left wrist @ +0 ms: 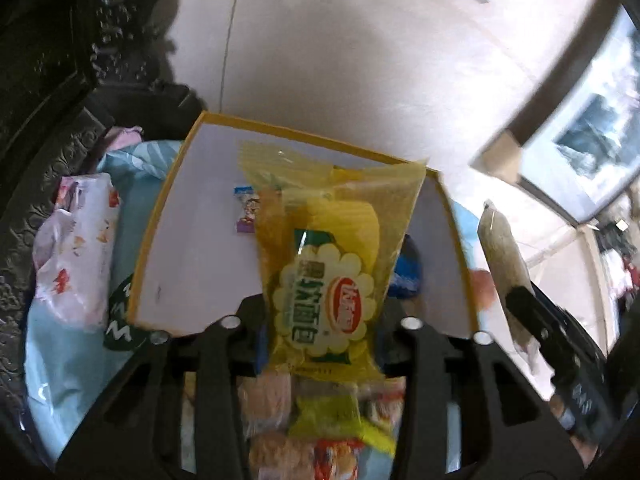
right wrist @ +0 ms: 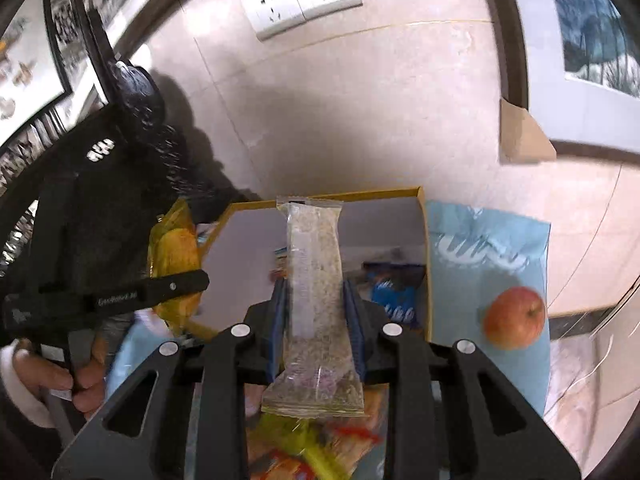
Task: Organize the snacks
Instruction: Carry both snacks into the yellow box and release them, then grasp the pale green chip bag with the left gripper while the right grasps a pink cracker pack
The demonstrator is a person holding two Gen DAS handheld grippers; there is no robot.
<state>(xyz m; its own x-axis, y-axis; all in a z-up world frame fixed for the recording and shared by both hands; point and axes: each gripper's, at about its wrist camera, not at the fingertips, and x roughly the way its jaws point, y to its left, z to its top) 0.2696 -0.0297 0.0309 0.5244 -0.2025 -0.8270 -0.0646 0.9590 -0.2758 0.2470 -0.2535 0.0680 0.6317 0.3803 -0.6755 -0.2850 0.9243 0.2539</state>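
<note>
The left gripper is clamped on a yellow plastic bread packet above the yellow-rimmed white cardboard box — lower it inside the walls before letting go; the right gripper pinches a clear oat-bar wrapper over the same box — set it alongside, not on top.

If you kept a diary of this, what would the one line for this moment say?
left tongs: shut on yellow pack | right tongs: shut on clear bar | both over box | apple beside box
</note>
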